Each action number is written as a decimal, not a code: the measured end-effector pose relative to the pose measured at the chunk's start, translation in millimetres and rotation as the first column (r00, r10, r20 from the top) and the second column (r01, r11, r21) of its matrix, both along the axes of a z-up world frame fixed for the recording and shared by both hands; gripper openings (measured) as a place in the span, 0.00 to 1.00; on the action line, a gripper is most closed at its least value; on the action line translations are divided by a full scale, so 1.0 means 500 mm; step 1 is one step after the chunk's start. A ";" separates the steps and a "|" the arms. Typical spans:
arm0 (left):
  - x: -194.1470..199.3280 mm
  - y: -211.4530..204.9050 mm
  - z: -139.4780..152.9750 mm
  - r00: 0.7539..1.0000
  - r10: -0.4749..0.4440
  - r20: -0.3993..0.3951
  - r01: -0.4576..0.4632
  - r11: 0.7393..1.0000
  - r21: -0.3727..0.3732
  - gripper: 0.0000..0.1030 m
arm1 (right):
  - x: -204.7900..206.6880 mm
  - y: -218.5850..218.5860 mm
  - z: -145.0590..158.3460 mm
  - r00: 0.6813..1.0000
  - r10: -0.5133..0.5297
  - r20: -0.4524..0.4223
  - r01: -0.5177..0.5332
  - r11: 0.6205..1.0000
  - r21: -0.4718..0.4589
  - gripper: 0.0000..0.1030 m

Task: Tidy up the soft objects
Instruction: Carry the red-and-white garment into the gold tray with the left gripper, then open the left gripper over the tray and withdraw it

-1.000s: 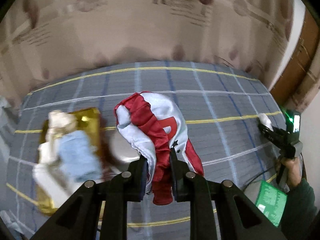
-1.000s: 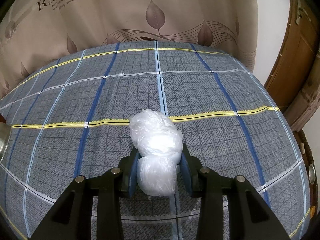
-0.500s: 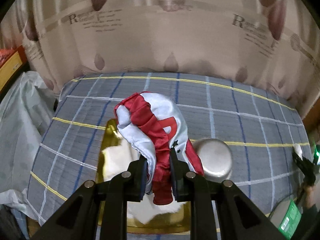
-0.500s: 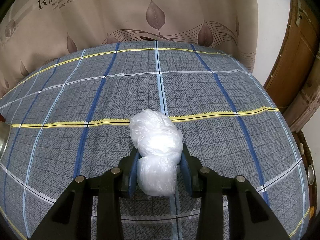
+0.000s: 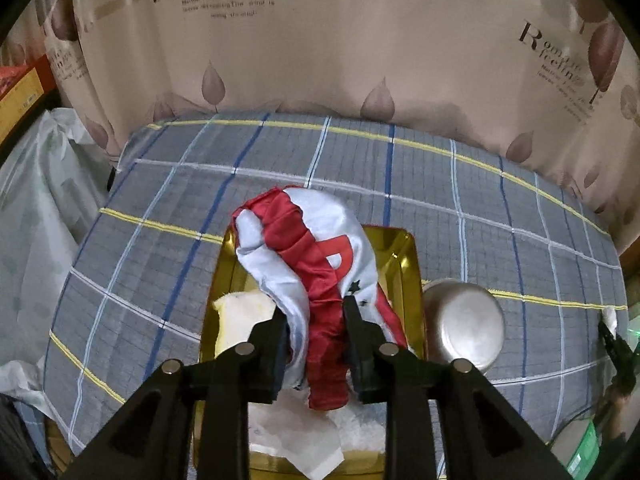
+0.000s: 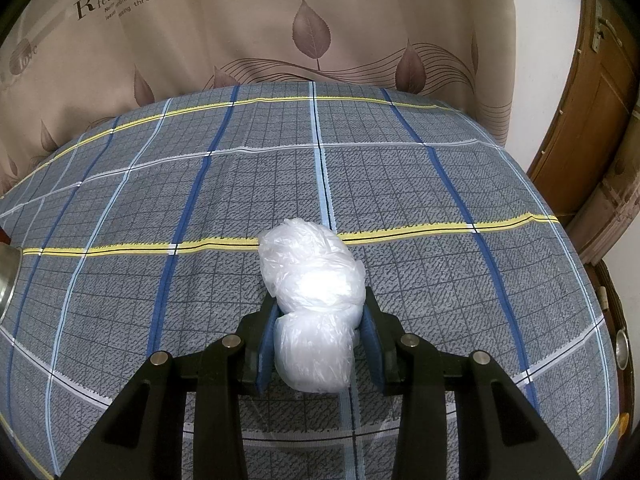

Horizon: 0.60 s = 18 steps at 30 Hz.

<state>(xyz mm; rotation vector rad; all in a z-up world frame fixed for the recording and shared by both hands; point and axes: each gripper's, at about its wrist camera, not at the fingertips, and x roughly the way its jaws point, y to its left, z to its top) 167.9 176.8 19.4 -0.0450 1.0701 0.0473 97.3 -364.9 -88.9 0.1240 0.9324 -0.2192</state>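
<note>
A red and white satin cloth (image 5: 316, 248) sits bunched between the fingers of my left gripper (image 5: 314, 316). The jaws are opening, and both pads still touch the cloth. It hangs over a gold tray (image 5: 404, 256) on the plaid bed, where a pale yellow cloth (image 5: 240, 312) and crumpled white tissue (image 5: 296, 436) lie. My right gripper (image 6: 318, 308) is shut on a crumpled white plastic bag (image 6: 312, 272) above the plaid sheet. In the left wrist view the right gripper (image 5: 612, 332) shows small at the far right edge.
An upturned metal bowl (image 5: 464, 320) stands just right of the tray; its rim (image 6: 6, 276) also shows in the right wrist view. A beige leaf-print curtain (image 5: 320, 40) backs the bed. A wooden door (image 6: 592, 120) is at the right, white wrapped bundles (image 5: 36, 208) at the left.
The left gripper swung left with the cloth until the gold tray lay under it, and its fingers have spread slightly. The right gripper and its bag have not moved.
</note>
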 end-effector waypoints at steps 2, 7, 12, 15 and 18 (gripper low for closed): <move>0.005 0.002 -0.010 1.000 0.015 -0.020 -0.015 1.000 0.010 0.35 | 0.000 0.000 0.000 1.000 0.000 0.000 0.000 1.000 -0.001 0.35; 0.006 0.018 -0.007 0.999 0.033 -0.003 -0.033 0.999 -0.002 0.44 | 0.000 0.001 0.000 1.000 0.000 0.000 0.000 1.000 -0.001 0.35; -0.009 0.023 0.041 0.998 0.022 0.060 -0.022 1.000 -0.007 0.50 | 0.000 0.002 0.000 1.000 -0.001 0.000 0.001 1.000 -0.002 0.35; -0.028 0.026 0.072 0.996 0.024 0.091 -0.025 1.000 0.010 0.50 | 0.000 0.002 0.000 1.000 -0.001 0.000 0.001 1.000 0.000 0.35; -0.057 0.034 0.091 0.994 0.034 0.107 -0.038 0.999 0.038 0.50 | 0.000 0.003 0.000 1.000 -0.001 0.000 0.001 1.000 -0.002 0.35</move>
